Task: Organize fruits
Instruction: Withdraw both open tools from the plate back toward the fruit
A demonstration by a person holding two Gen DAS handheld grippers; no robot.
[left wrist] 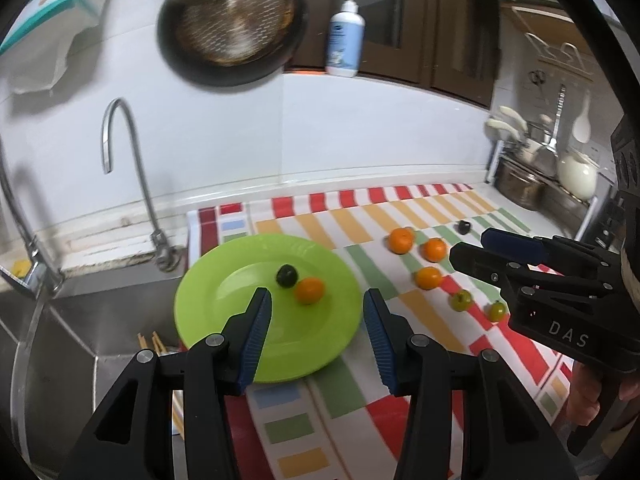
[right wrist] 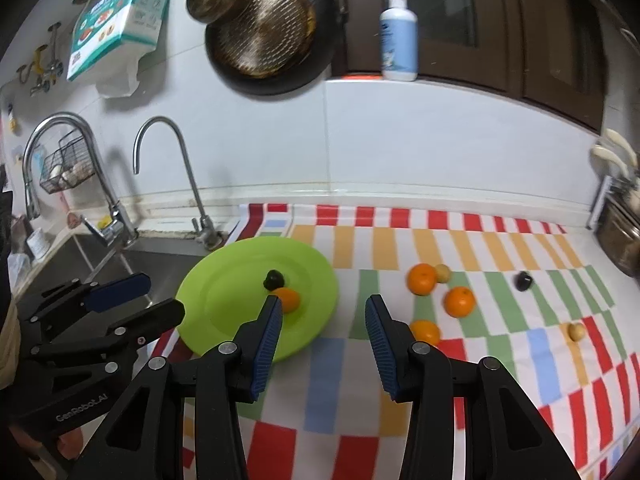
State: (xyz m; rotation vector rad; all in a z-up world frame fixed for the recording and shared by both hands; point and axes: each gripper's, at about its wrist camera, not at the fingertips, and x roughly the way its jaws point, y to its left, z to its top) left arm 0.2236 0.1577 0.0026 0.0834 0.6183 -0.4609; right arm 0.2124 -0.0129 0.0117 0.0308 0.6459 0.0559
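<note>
Both claws, left claw point(left wrist: 316, 300) and right claw point(right wrist: 324, 308), gape empty above green plate point(left wrist: 224, 320) holding an orange point(left wrist: 309, 290).

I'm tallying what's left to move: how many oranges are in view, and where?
4. One orange lies on the green plate beside a dark fruit. Three lie on the striped cloth, and partly behind the right gripper.

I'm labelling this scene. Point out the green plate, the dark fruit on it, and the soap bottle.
Round lime-green plate point(right wrist: 224, 268), right wrist view: bare left inner surface.
Small dark fruit point(right wrist: 274, 279), right wrist view: its middle.
White pump soap bottle point(right wrist: 398, 46), right wrist view: label.
</note>
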